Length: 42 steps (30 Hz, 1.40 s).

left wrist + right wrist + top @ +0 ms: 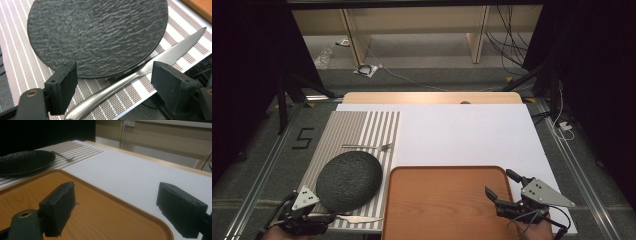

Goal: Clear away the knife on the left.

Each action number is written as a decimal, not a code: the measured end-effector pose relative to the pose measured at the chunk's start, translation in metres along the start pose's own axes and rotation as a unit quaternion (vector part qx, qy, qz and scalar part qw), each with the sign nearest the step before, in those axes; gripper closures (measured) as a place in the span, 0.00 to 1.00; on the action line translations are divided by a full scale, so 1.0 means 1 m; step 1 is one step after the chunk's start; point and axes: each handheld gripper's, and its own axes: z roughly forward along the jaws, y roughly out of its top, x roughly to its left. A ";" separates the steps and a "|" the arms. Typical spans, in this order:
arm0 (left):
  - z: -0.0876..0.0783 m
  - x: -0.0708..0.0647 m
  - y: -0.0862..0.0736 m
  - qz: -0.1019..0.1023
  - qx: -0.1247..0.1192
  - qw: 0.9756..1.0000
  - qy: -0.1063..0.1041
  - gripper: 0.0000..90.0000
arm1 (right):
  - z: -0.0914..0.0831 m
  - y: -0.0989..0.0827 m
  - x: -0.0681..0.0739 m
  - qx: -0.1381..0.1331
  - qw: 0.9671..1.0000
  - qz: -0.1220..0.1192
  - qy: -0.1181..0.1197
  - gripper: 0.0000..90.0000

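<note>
knife (140, 72): lies on the striped placemat (347, 130), just beside the near edge of the dark plate (349, 180), tip towards the wooden tray (444, 205). left gripper (113, 85): jaws spread, straddling the knife handle, not touching it. right gripper (116, 207): jaws spread, empty, over the tray's right corner. fork (369, 146): beyond the plate.
</note>
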 end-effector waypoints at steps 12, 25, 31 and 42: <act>0.011 0.007 -0.004 -0.002 0.062 0.998 -0.006 0.27 | 0.000 0.000 0.000 0.001 1.000 0.000 0.003 0.18; 0.023 0.016 -0.003 -0.001 0.104 0.994 -0.021 0.28 | 0.001 0.000 0.000 0.001 1.000 -0.002 0.006 0.19; 0.027 0.017 -0.002 0.005 0.116 0.993 -0.029 0.31 | 0.000 0.000 0.000 -0.001 1.000 0.000 0.007 0.19; 0.032 0.015 0.005 0.022 0.146 0.988 -0.052 0.37 | 0.000 0.000 0.000 0.000 1.000 -0.001 0.009 0.19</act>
